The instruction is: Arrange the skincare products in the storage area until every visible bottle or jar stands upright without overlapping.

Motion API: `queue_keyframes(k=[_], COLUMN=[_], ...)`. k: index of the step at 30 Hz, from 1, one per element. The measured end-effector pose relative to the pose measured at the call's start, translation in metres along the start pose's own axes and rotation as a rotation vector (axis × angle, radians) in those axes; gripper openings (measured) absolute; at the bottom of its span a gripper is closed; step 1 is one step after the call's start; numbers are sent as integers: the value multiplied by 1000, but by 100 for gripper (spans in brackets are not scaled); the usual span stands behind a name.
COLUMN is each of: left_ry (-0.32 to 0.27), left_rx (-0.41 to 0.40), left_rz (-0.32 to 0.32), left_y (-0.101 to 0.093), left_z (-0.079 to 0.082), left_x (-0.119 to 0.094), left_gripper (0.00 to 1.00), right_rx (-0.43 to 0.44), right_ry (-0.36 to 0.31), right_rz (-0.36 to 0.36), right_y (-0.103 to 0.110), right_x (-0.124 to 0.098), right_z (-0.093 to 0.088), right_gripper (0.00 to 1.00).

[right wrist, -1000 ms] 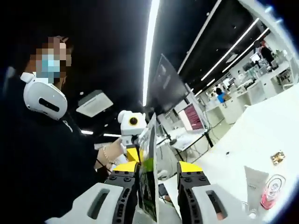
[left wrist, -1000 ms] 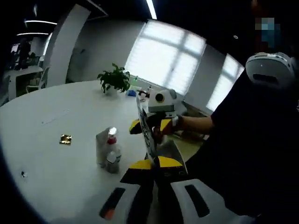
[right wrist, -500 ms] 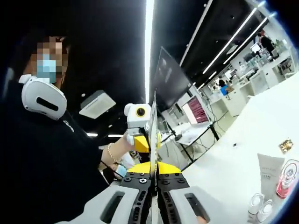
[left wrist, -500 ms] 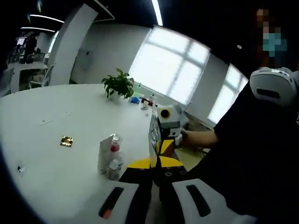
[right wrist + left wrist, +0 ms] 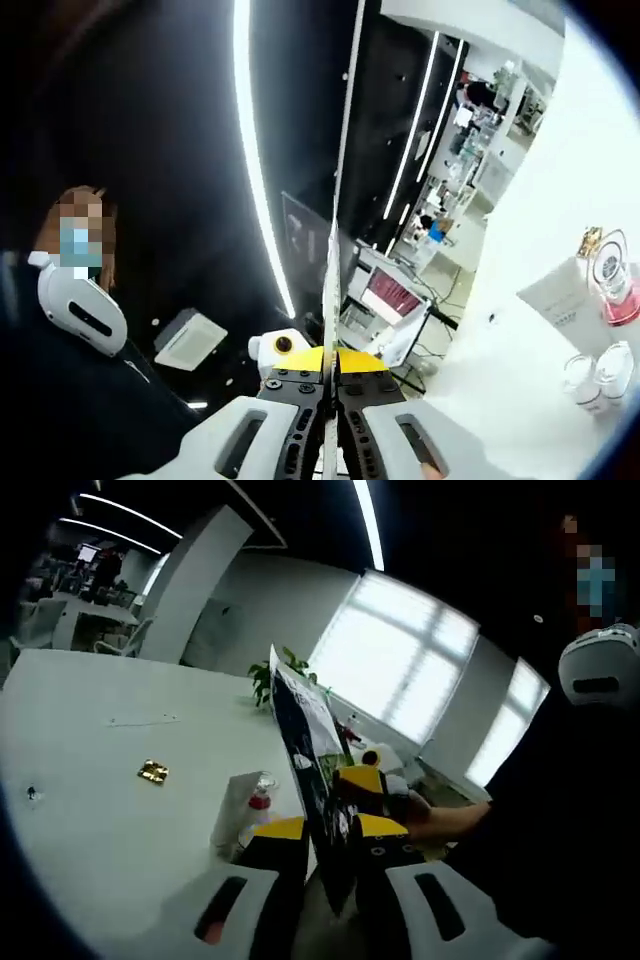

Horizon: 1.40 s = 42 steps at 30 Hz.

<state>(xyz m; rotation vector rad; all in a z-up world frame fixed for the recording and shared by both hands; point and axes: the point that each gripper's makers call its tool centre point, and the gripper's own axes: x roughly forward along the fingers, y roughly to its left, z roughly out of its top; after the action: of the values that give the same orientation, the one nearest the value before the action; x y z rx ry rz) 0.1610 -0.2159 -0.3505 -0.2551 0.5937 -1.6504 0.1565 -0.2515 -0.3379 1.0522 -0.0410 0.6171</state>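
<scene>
1. The right hand-held gripper (image 5: 331,372) is closed down on a thin flat card (image 5: 334,250), seen edge-on, its jaws pressed together with only the card between them.
2. The left hand-held gripper (image 5: 322,832) grips the same card (image 5: 312,770) from the other side. Its yellow-tipped jaws sit narrow on the lower edge, and the printed face shows in the left gripper view.
3. The card runs lengthwise up and away from both grippers, held in the air off the surface (image 5: 90,780).
4. Beyond the left jaws, near the edge of the surface closest to the person, the skincare group stands close together: a white tube (image 5: 232,808) on its cap end and a bottle with a red collar (image 5: 259,802) just beside it.
5. In the right gripper view the tube (image 5: 560,300) and red-based bottle (image 5: 612,285) appear again, plus two small white jars (image 5: 598,372) side by side. All look upright, long axes vertical; I can't tell if any touch.
6. A small gold wrapper (image 5: 153,772) lies flat, well apart, towards the middle of the surface.
7. By my reading, neither gripper has started arranging: both are busy with the card, so the sorting itself is all left to do.
</scene>
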Motion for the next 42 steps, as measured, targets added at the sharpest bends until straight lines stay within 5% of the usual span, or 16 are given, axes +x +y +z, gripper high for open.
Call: queue_keyframes(k=[9,13,20,30,38,42], left_ry=[-97,-127,-146,-179,-179,-172], left_rx=[-106,-154,-220,-295,-326,-345], left_rz=[32,30,38,53,86,101], left_y=[1,-1,3,16,34,42], left_z=[3,1,-5,-14,-24,-32], left_x=[-1,0,1,-9,-15,-14], left_gripper=[4,2,1,1,1,1], right_rx=[7,-124,-407,-617,-664,-675], right_ry=[-12,-1,119,215,220,220], right_rz=[-49,-70,-118,-182,-264,-310], right_y=[-2,-3,-4,-14,-26,-33], right_x=[3,3,1,-13,-31,-43], right_z=[-5,-3,-11,-18,-13,-9], right_gripper=[0,0,56,79,99,99])
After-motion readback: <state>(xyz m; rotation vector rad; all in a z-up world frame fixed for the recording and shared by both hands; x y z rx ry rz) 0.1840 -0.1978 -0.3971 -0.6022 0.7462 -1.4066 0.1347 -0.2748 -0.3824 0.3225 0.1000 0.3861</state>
